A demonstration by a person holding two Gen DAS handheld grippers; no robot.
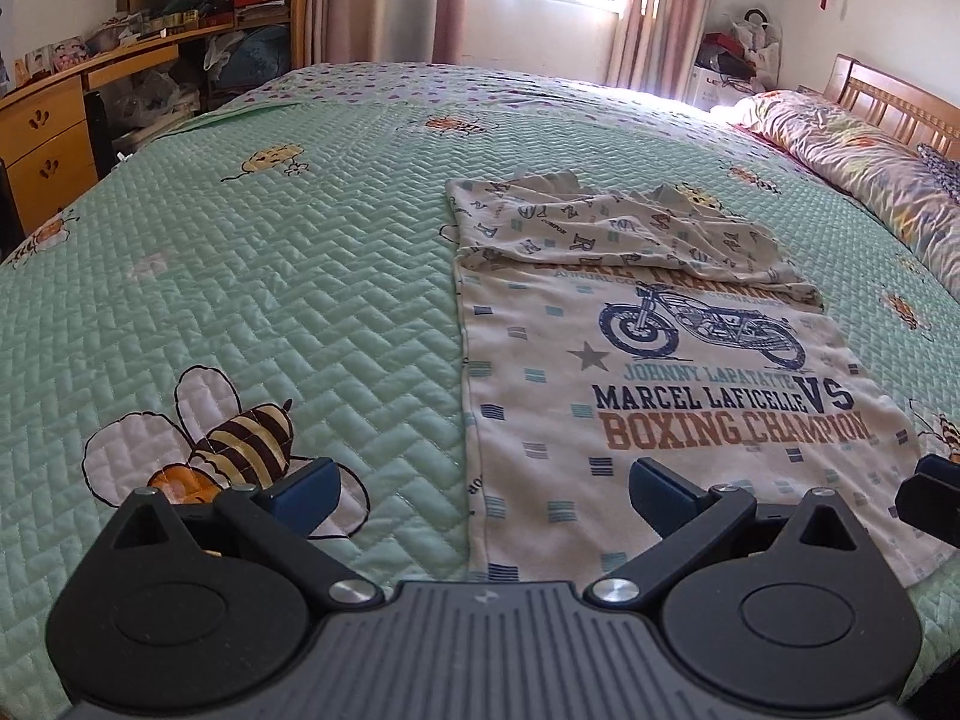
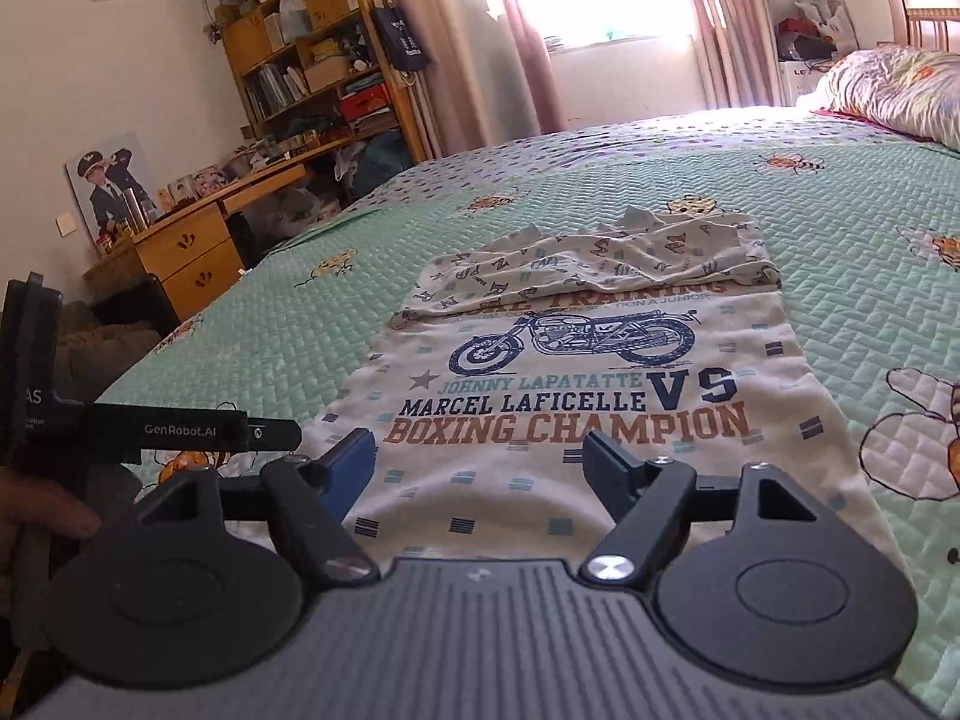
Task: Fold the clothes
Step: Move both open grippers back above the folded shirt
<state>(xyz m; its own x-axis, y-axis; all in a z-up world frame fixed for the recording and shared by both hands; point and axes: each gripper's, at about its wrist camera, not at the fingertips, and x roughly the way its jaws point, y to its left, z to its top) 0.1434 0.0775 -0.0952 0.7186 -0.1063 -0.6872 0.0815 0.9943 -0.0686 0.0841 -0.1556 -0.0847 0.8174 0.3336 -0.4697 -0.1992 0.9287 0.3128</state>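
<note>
Cream printed cotton T-shirt (image 2: pixel 576 414) on green quilted bedspread (image 1: pixel 270 276): light, limp, sleeves folded in.
Left gripper (image 1: pixel 480 492) and right gripper (image 2: pixel 480 462) gape empty; pinch hem corners at 6 o'clock.

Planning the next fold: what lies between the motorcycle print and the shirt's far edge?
In both views, the folded-over sleeves of the white printed T-shirt lie there, covering the top line of lettering.
</note>
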